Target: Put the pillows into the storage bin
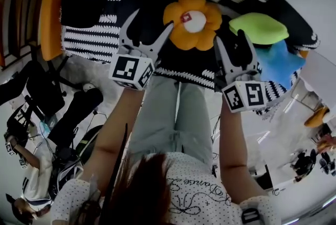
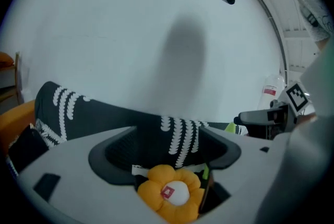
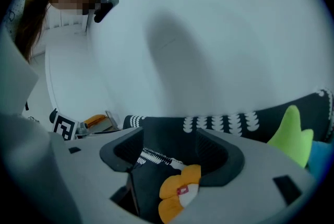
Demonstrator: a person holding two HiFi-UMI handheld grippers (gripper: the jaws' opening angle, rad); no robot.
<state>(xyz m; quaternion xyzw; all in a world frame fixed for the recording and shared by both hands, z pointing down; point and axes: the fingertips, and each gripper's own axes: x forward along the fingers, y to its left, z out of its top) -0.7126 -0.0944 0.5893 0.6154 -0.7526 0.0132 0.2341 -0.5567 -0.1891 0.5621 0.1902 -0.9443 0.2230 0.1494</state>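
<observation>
– What am I working over?
– A sofa (image 1: pixel 94 40) under a black cover marked with white feather-like stripes, set against a plain white wall (image 2: pixel 130 19). The floor (image 1: pixel 79 74) below is pale, and black gear (image 1: pixel 47 93) is heaped down-left of my left tongs (image 1: pixel 147 22).
– Take me across from the left.
– Furthest out is an orange edge (image 1: pixel 50 19), rounded and smooth. Next comes a matte black boxy shape (image 1: pixel 84 7); I cannot tell whether it is the storage bin. My left tongs stand wide apart and grip nothing. Just right of them, between the two tools, lies the flower pillow (image 1: pixel 191 22), with plump orange petals, a white centre and a small red tag. My right tongs (image 1: pixel 231 45) gape too and are empty. Beyond their right side, a smooth lime-green pillow (image 1: pixel 260 27) overlaps a blue pillow (image 1: pixel 275 61).
– Does any camera show something the others miss?
– Only the left gripper view shows a clear bottle (image 2: pixel 269 93) with a red label. Only the head view shows the floor.
</observation>
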